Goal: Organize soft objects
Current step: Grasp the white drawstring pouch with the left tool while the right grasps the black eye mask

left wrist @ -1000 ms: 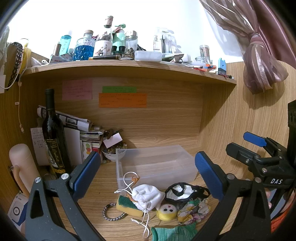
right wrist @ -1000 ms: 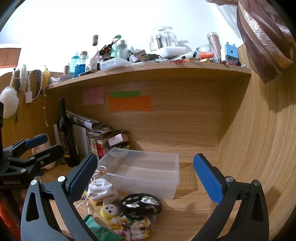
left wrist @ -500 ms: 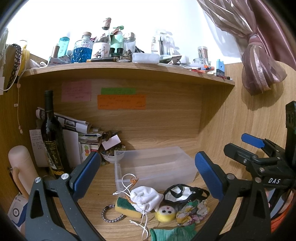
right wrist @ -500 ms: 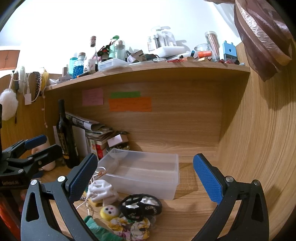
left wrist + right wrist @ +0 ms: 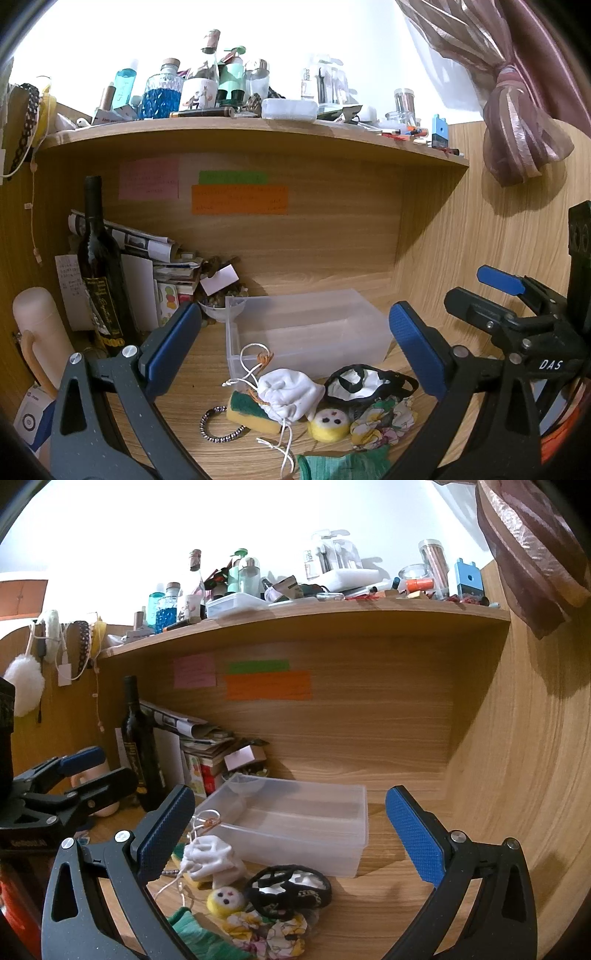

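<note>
An empty clear plastic bin [image 5: 306,332] [image 5: 295,823] sits on the wooden desk. In front of it lie soft things: a white drawstring pouch [image 5: 288,395] [image 5: 210,856], a yellow-green sponge [image 5: 251,410], a yellow felt ball with a face [image 5: 328,424] [image 5: 225,899], a black-and-white mask [image 5: 362,384] [image 5: 288,886], a floral cloth [image 5: 384,421] [image 5: 266,928] and a green cloth [image 5: 343,467] [image 5: 192,934]. My left gripper [image 5: 295,350] is open and empty above the pile. My right gripper [image 5: 291,834] is open and empty to its right.
A beaded bracelet [image 5: 218,424] lies left of the sponge. A dark wine bottle [image 5: 99,266], papers and books [image 5: 162,266] and a small bowl [image 5: 218,306] stand at the back left. A cluttered shelf [image 5: 258,129] hangs overhead. A wooden side wall [image 5: 517,757] closes the right.
Both grippers have drifted slightly; the view has shifted a little downward and back. Nothing was picked up or moved.
</note>
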A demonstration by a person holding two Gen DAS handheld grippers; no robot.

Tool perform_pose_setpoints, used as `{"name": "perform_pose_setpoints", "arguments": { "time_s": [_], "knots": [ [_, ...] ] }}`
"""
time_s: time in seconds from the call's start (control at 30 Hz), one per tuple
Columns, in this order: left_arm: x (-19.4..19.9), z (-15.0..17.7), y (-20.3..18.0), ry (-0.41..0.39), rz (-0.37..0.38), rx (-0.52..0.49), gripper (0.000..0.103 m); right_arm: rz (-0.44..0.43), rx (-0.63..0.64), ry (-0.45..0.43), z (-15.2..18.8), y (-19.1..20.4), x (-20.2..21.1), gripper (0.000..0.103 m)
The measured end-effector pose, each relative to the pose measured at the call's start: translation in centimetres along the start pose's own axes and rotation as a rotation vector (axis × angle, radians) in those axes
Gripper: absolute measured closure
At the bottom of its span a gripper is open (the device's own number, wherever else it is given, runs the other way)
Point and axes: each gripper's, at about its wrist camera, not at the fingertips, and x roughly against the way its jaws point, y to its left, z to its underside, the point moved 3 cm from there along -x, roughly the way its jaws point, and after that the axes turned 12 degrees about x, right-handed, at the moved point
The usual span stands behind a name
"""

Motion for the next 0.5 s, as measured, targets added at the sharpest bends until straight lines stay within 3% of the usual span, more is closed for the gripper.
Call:
{"name": "perform_pose_setpoints", "arguments": {
  "time_s": [0.33, 0.4, 0.47, 0.5],
  "knots": [
    [-2.3, 0.8, 2.4, 0.054, -0.037, 0.034, 0.000, 0.007, -0.049, 0.058, 2.0, -2.0, -1.7, 0.000],
    [-3.2, 1.1, 3.3, 0.092, -0.033, 0.055, 0.004, 0.001, -0.055, 0.102, 3.0, -2.4, -2.6, 0.005],
    [-4.1, 1.6, 4.0, 0.138, -0.028, 0.068, 0.020, -0.018, -0.057, 0.148, 3.8, -2.5, -3.4, 0.011],
    [-4.7, 2.0, 4.4, 0.167, -0.029, 0.073, 0.021, -0.032, -0.058, 0.178, 4.4, -2.4, -3.9, 0.013]
  ]
}}
